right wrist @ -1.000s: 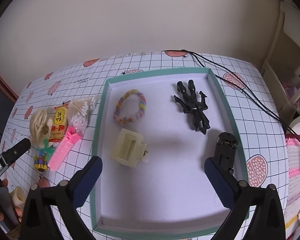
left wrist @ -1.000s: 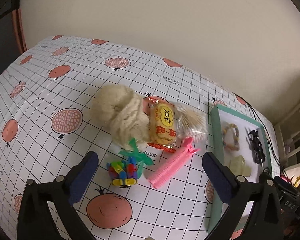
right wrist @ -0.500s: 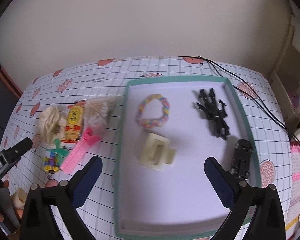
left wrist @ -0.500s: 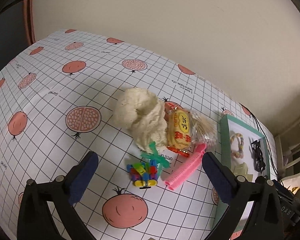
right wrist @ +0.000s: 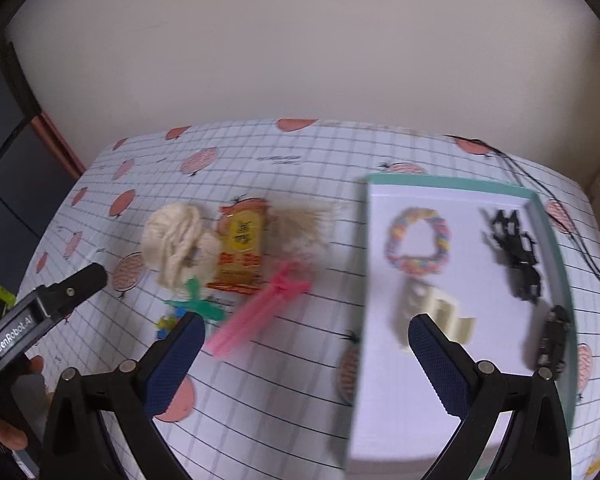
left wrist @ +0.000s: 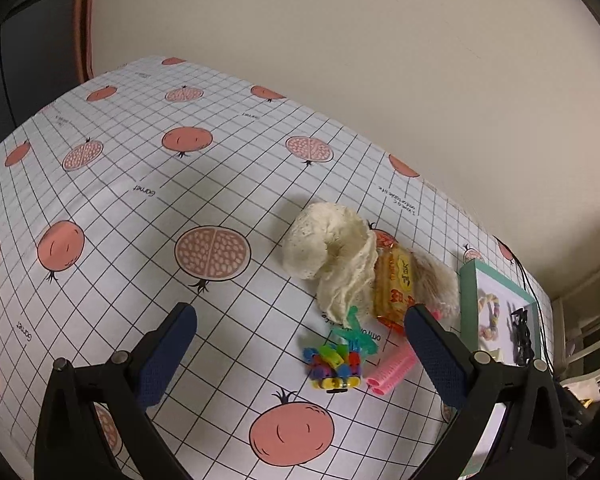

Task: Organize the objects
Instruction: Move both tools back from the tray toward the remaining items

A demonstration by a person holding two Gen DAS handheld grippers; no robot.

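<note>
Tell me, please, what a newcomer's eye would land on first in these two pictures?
Probably the pomegranate-print tablecloth that covers the whole table, and on it the tight cluster of loose things: a cream scrunchie, a yellow snack packet, a pink comb and a multicoloured bead toy. To its right sits a teal-rimmed tray holding a pastel bracelet, a cream claw clip and black clips.

Right hand-held gripper (right wrist: pixel 302 336) gapes above pink comb (right wrist: pixel 256 316), tray (right wrist: pixel 556 240)

Cream scrunchie (left wrist: pixel 332 252), snack packet (left wrist: pixel 396 284), pink comb (left wrist: pixel 392 364), bead toy (left wrist: pixel 336 364) clustered left of teal tray (right wrist: pixel 556 248).
</note>
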